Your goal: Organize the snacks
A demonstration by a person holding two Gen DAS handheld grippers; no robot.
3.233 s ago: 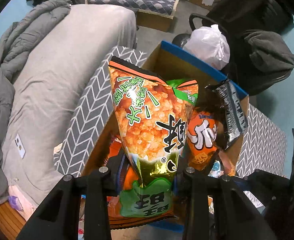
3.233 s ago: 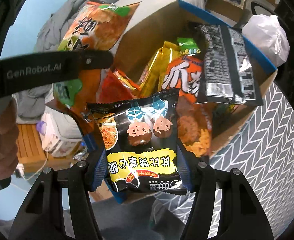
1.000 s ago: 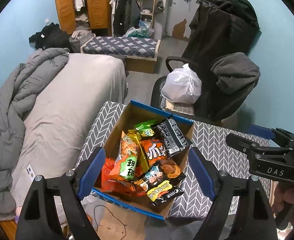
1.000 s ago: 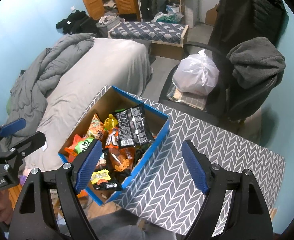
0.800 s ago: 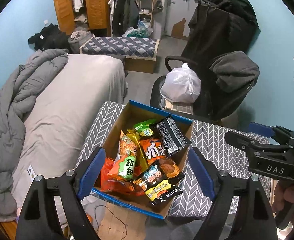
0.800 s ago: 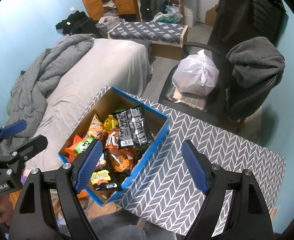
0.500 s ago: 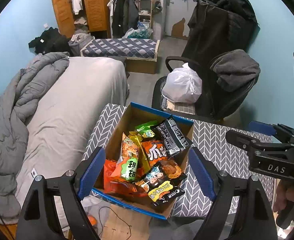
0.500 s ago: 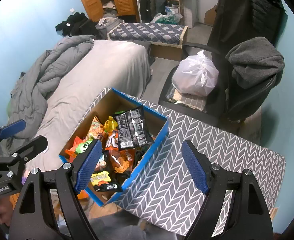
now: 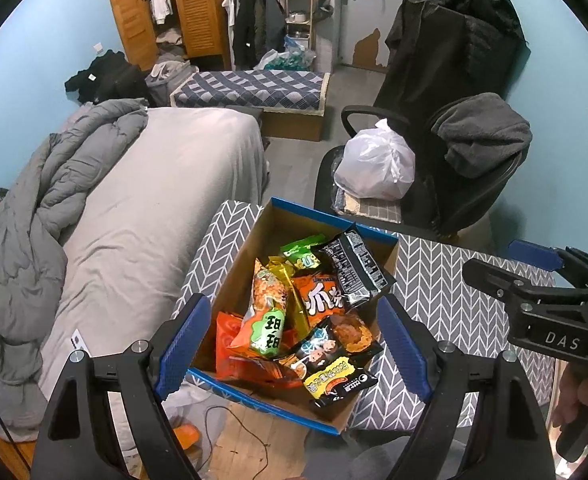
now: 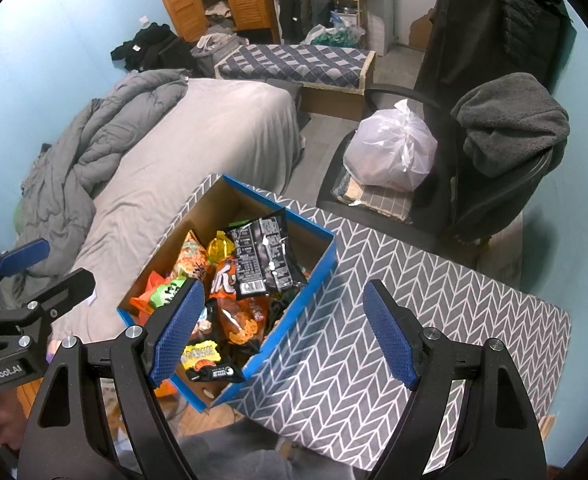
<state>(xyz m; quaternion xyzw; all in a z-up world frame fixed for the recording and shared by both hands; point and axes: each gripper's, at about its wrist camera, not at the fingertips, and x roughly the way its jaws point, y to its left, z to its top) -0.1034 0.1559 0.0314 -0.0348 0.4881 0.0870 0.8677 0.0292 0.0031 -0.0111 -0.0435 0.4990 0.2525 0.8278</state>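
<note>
A blue-rimmed cardboard box sits on the left end of a grey herringbone-clothed table, filled with several snack bags. On top lie an orange-green bag, a black bag and a black-yellow bag. My left gripper hovers high above the box, open, holding nothing. My right gripper stands open and empty above the box's right wall. Each gripper shows at the edge of the other's view.
A grey bed with a rumpled duvet lies left of the table. Behind the table stands a black chair bearing a white plastic bag and a grey blanket. Wooden floor with a cable shows below the box.
Three seconds ago each gripper held a snack bag close over the box; both bags now lie in the box and both grippers are open and high above. Over the last second, nothing moved.
</note>
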